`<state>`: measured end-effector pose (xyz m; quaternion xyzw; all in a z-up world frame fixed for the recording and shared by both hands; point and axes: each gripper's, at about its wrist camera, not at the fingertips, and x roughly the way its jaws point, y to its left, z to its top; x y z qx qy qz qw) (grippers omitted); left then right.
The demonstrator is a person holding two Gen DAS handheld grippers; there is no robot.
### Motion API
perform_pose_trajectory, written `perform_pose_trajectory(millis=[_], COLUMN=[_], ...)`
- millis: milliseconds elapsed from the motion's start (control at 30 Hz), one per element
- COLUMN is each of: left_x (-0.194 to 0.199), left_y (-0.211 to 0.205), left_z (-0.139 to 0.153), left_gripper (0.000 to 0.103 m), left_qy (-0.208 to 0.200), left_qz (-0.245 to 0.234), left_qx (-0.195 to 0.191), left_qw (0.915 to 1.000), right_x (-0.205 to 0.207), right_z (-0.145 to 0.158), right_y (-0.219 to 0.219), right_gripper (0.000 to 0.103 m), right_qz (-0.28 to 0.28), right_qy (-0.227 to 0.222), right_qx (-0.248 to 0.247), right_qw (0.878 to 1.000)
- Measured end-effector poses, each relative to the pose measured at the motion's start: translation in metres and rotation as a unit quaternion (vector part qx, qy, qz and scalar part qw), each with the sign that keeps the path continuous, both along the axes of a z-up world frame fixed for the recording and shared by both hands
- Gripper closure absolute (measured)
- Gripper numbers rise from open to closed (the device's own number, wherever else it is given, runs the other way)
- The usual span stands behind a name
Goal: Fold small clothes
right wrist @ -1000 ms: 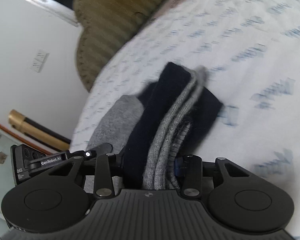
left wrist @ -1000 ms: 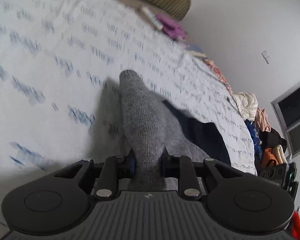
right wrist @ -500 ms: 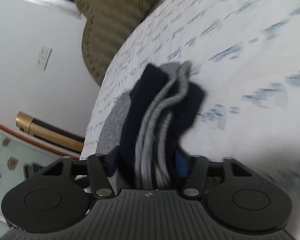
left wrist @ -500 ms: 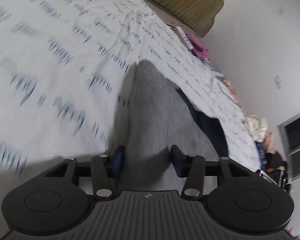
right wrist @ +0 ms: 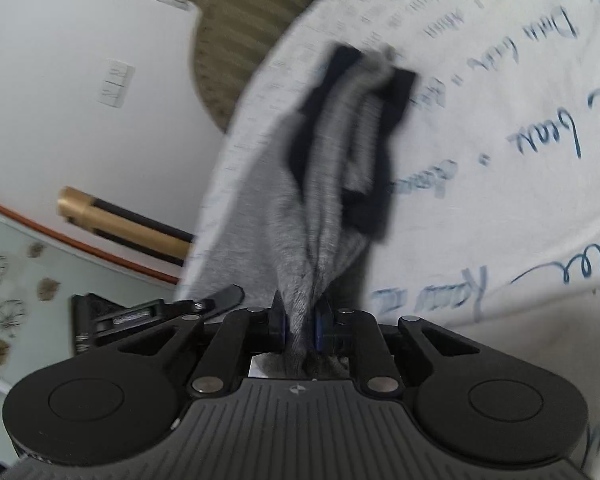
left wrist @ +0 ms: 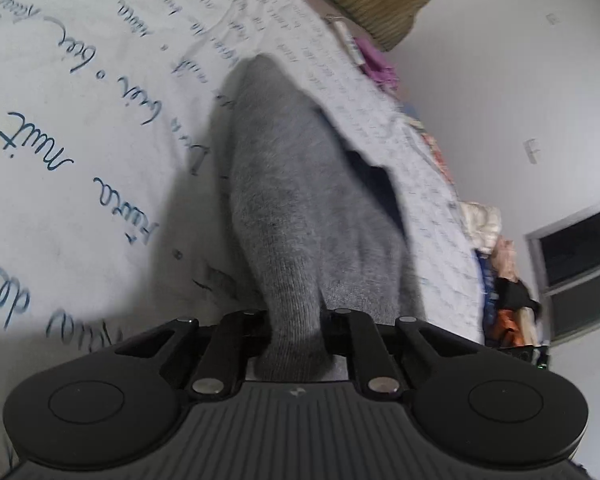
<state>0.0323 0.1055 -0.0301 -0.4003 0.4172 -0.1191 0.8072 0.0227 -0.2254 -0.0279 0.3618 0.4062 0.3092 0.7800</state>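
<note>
The near end of the grey sock (left wrist: 296, 216) is disappearing between the closed jaws of the left gripper (left wrist: 294, 320), so the pinched fabric itself is hiding behind the black linkage. A dark garment (left wrist: 374, 184) is peeking out just beyond the sock's right edge, mostly covered by it. Past the sock, along the bed's (left wrist: 80, 128) far edge, a heap of clothes (left wrist: 496, 256) is blurring into patches too small to tell apart. In the right wrist view, the grey-and-navy sock bundle (right wrist: 352, 140) is smearing with motion, its layers uncountable, and its base is vanishing inside the right gripper (right wrist: 302, 328).
</note>
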Motion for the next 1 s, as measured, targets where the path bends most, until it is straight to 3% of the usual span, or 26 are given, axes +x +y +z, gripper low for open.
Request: perform_pose_trajectory(millis=[67,133,200,233,300,367,400,433,500,600,667,767,833,900,1000], left_x=[-0.007,-0.008,-0.009,-0.010,-0.013,-0.021,-0.026,-0.032,-0.040,-0.034,-0.018,0.016,0.029,0.030,0.035], left_y=[-0.005,-0.012,-0.010,-0.007,-0.002,0.002,0.001,-0.001,-0.014,-0.052,-0.083,-0.116,-0.122,-0.112,-0.108], left_z=[-0.001,-0.020,-0.036,-0.035,-0.024,-0.003,0.012,0.025,0.050,0.065,0.054,0.019,-0.006,-0.014,-0.011], left_gripper=[0.091,0.089,0.087,0.084,0.073,0.070,0.070,0.070,0.064,0.029,0.030,0.030,0.029,0.028,0.028], left_qy=[0.002,0.028,0.028,0.027,0.026,-0.003,-0.027,-0.048,-0.107,-0.209,-0.228,-0.191,-0.165,-0.173,-0.164], left_qz=[-0.020,-0.027,-0.015,-0.012,-0.020,-0.026,-0.025,-0.017,0.012,0.016,-0.002,-0.041,-0.049,-0.033,-0.031], left_qx=[0.004,0.028,0.012,0.001,0.009,0.058,0.104,0.151,0.242,0.320,0.368,0.425,0.439,0.412,0.400], left_qw=[0.9998,0.9989,0.9994,0.9996,0.9994,0.9980,0.9939,0.9872,0.9643,0.9238,0.9017,0.8838,0.8818,0.8940,0.9014], right_x=[-0.010,-0.011,-0.008,-0.008,-0.007,-0.006,-0.003,0.001,0.018,0.061,0.093,0.131,0.146,0.140,0.146], right_z=[0.005,-0.014,-0.034,-0.034,-0.018,0.007,0.020,0.031,0.050,0.065,0.066,0.049,0.027,0.016,0.011], right_y=[-0.005,-0.010,-0.014,-0.017,-0.021,-0.031,-0.037,-0.042,-0.041,-0.016,0.011,0.055,0.075,0.077,0.071], right_gripper=[0.086,0.085,0.085,0.075,0.066,0.045,0.044,0.044,0.044,0.044,0.044,0.040,0.051,0.053,0.054], right_qz=[0.005,0.000,-0.016,-0.023,-0.024,-0.043,-0.059,-0.079,-0.103,-0.082,-0.049,-0.020,-0.008,-0.004,-0.015], right_qy=[-0.008,0.022,0.052,0.054,0.044,-0.003,-0.029,-0.050,-0.082,-0.110,-0.109,-0.079,-0.059,-0.118,-0.114], right_qx=[-0.008,-0.024,-0.018,-0.001,-0.006,-0.024,-0.034,-0.047,-0.061,-0.049,-0.064,-0.164,-0.249,-0.280,-0.256], right_qw=[1.000,0.999,0.998,0.998,0.999,0.999,0.997,0.994,0.989,0.989,0.991,0.983,0.967,0.953,0.960])
